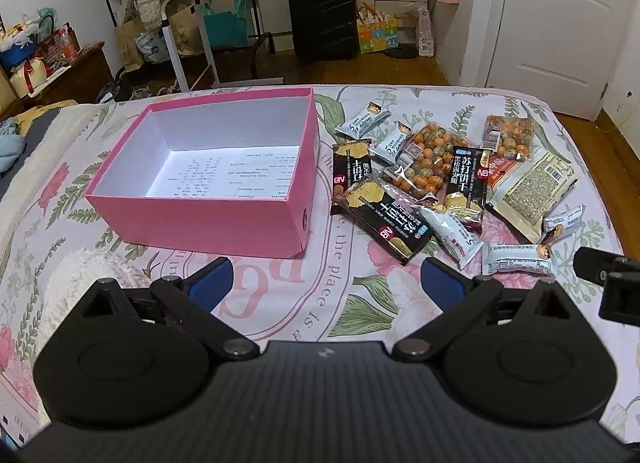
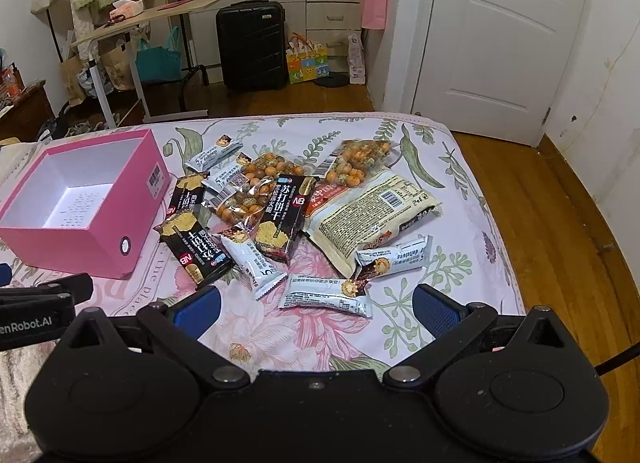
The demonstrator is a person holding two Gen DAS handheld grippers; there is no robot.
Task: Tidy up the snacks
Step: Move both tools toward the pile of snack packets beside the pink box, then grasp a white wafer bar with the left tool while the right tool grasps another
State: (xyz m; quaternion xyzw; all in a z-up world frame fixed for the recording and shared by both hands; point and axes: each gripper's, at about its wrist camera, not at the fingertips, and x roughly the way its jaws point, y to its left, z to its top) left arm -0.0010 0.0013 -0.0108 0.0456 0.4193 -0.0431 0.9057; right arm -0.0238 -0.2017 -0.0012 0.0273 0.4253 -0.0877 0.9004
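On the bed [image 2: 472,199], snacks [image 2: 280,215] are piled right of the box [image 1: 208,215], bare sheet nearer. Box holds only printed paper. Left gripper [image 1: 326,283] and right gripper [image 2: 316,311] are spread, holding nothing.

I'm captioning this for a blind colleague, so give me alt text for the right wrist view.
The open right tool hovers over a pile of snack packets on a floral bedsheet. An empty pink box sits left of them.
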